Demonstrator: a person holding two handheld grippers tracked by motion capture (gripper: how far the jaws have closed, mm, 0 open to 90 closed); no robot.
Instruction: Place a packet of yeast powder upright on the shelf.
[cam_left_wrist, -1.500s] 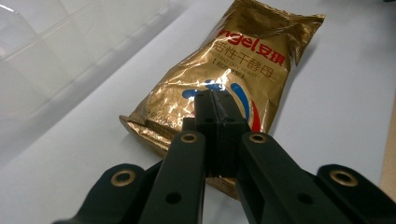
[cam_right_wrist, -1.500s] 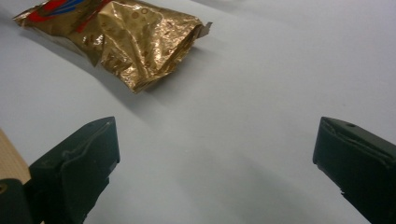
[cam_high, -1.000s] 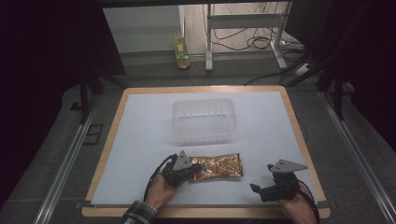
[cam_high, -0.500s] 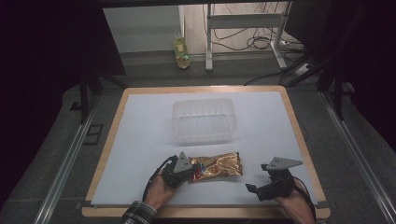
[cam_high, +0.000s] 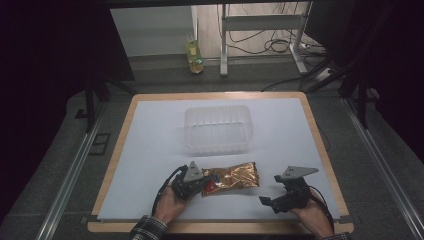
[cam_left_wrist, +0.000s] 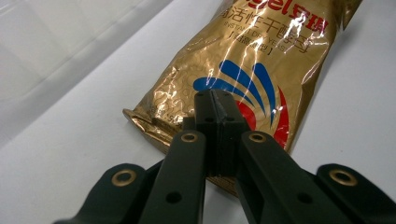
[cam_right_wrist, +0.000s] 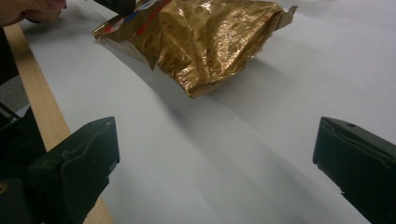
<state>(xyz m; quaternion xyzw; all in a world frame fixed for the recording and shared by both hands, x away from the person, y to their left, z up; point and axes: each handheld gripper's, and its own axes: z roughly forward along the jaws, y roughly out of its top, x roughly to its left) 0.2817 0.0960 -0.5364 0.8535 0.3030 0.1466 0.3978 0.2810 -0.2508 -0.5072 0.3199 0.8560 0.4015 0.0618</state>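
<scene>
Gold packet (cam_high: 234, 175) pinched at its near end by left claw (cam_high: 202, 183), right claw (cam_high: 270, 202) wide, well apart.

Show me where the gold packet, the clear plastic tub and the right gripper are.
gold packet (cam_high: 235, 176): high view, middle of the foil.
clear plastic tub (cam_high: 217, 146): high view, near wall.
right gripper (cam_high: 264, 201): high view, between its open jaw tips.
</scene>
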